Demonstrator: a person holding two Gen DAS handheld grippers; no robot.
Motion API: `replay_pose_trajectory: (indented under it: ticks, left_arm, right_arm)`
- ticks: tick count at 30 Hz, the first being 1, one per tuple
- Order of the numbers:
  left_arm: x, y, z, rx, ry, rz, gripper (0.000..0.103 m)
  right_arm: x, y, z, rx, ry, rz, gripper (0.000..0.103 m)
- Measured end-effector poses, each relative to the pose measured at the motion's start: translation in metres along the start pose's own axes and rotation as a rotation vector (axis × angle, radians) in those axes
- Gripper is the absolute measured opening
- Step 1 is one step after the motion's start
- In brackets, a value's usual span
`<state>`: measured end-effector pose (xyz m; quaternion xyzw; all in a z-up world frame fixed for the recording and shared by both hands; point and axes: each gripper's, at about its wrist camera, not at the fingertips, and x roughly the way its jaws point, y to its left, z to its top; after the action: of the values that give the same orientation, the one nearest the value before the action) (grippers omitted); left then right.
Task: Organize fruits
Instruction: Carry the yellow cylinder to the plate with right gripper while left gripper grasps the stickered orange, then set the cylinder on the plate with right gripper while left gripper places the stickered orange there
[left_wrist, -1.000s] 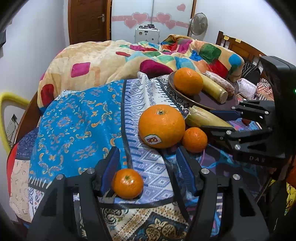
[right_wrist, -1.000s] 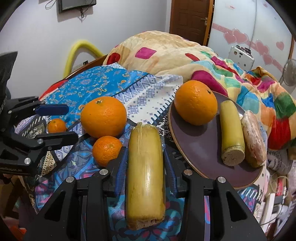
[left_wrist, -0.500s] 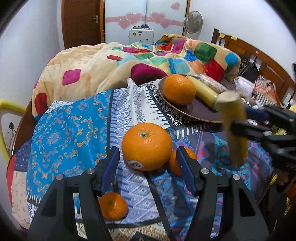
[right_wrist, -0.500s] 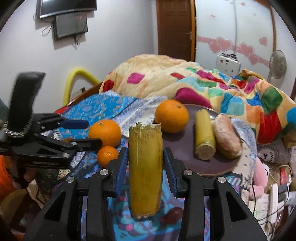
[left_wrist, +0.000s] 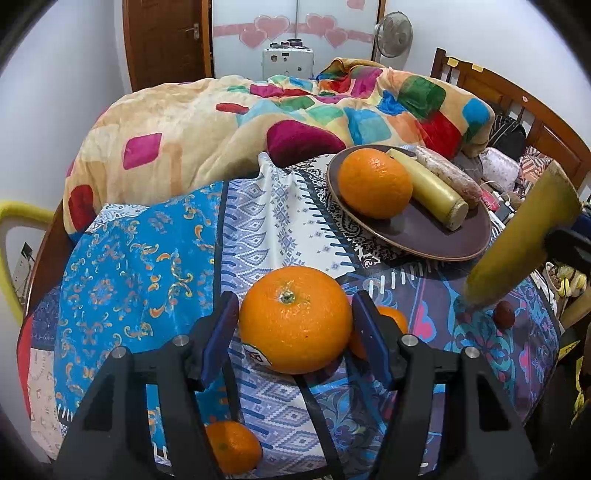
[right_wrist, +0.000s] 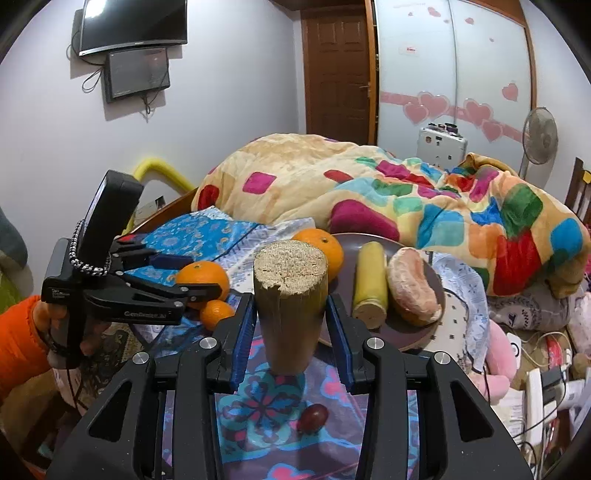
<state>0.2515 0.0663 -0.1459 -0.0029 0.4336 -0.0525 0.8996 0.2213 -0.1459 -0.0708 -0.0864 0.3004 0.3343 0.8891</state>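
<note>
The right gripper (right_wrist: 290, 326) pinches a yellow sugarcane piece (right_wrist: 290, 295), lifted above the patterned cloth (right_wrist: 258, 406). The left gripper (left_wrist: 295, 325) stands spread around a large orange (left_wrist: 295, 319); I cannot tell whether its pads touch it.

Bedding: patchwork fleece blanket (left_wrist: 229, 122) bunched behind blue patterned cloth (left_wrist: 147, 258)
Walls: dark wooden door (right_wrist: 338, 70); black flat screen (right_wrist: 133, 24)
Corner: white pedestal fan (right_wrist: 540, 136)

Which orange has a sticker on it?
The big orange between the left tongs. Its label shows low on its near side. The plate's orange and the two small ones show none.
</note>
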Motion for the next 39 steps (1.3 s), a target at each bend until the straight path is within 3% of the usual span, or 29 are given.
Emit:
replay_pose_trajectory:
  ticks: [12, 26, 33, 37, 39]
  left_arm:
    - [-0.009, 0.002, 0.001, -0.034, -0.015, -0.022, 0.061]
    - [-0.033, -0.029, 0.031, 0.028, -0.136, -0.059, 0.061]
    - [-0.024, -0.044, 0.041, 0.058, -0.141, -0.078, 0.061]
    - [-0.018, -0.053, 0.044, 0.069, -0.131, -0.089, 0.061]
    - [-0.014, -0.056, 0.045, 0.069, -0.123, -0.092, 0.061]
  right_arm:
    - [-0.004, -0.016, 0.026, -0.007, -0.027, -0.065, 0.036]
    - [0.069, -0.031, 0.047, -0.038, 0.147, -0.053, 0.035]
    - [0.082, -0.043, 0.054, 0.017, 0.148, -0.077, 0.037]
    - [0.073, -0.044, 0.053, 0.001, 0.119, -0.102, 0.05]
    - [0.063, -0.047, 0.051, -0.005, 0.099, -0.118, 0.052]
